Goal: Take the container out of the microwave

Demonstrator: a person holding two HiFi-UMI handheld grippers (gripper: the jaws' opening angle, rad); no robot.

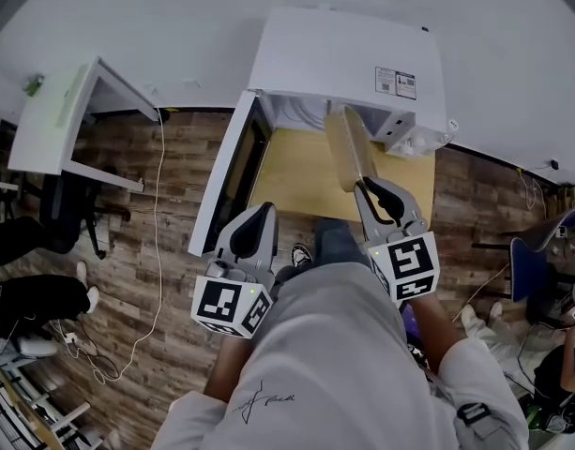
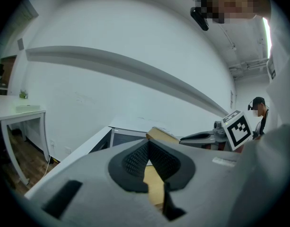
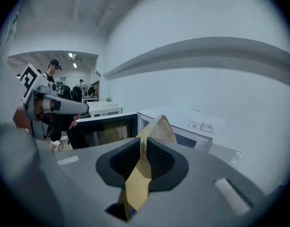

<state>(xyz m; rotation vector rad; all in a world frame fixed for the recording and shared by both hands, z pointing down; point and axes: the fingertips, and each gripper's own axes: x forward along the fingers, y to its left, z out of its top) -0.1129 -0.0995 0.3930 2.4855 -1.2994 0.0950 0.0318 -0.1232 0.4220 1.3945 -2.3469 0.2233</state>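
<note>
Pale wooden tabletop [image 1: 301,181] bears a white box microwave [image 1: 343,59], door open. Right gripper [image 1: 367,184] clamps the flat tan container [image 1: 348,143] just outside its mouth; left gripper [image 1: 264,212] is closed, empty.

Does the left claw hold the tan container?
No, the right claw is clamped on the tan container, while the left claw has nothing between its pads.
</note>
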